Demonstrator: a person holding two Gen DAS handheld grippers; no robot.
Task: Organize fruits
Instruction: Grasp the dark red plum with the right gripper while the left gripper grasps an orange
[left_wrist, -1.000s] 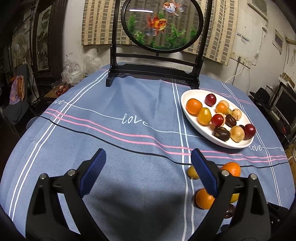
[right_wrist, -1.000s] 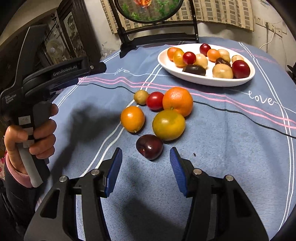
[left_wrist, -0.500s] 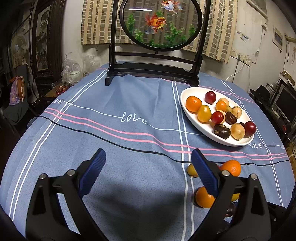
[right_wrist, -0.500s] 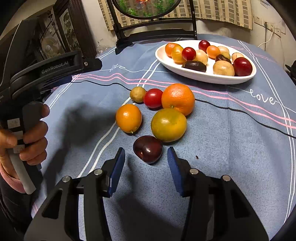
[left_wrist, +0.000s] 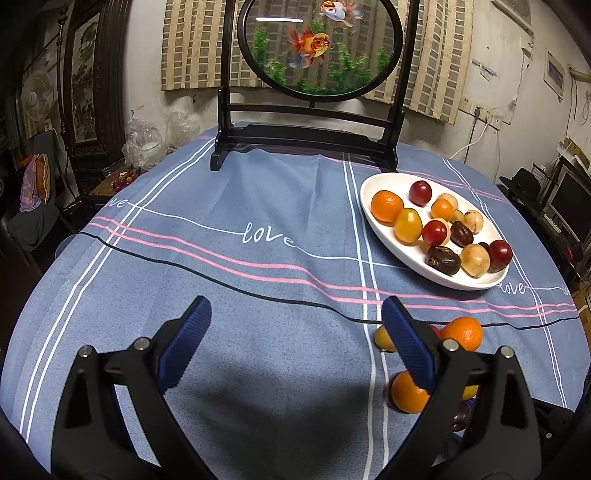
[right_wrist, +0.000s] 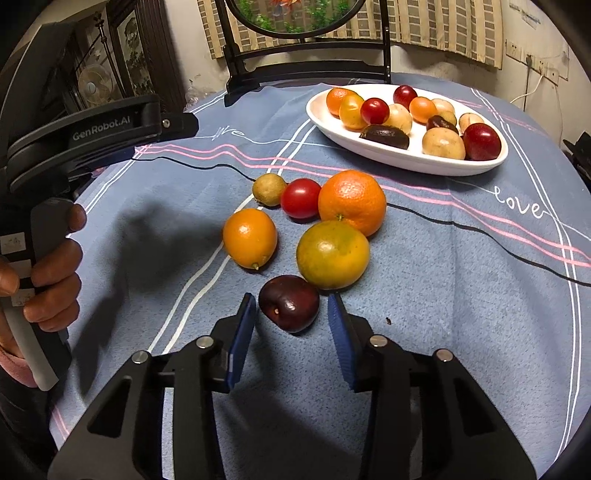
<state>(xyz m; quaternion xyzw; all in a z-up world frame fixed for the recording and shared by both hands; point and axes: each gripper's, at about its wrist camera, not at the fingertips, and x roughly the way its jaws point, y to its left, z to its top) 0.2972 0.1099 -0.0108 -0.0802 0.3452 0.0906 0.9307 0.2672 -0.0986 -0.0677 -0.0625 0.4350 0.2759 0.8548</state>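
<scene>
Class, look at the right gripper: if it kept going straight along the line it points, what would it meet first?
Most likely the dark plum, lying just ahead between the right gripper's closing jaws; no pad touches it yet. The green-orange fruit sits right behind it.

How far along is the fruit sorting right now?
Partly done: about a dozen fruits already sit in the white plate. In hand: the right gripper has just been closing around the dark plum, pads not yet touching. Left: the plum and five other fruits on the tablecloth, including the big orange. The left gripper is open and empty.
</scene>
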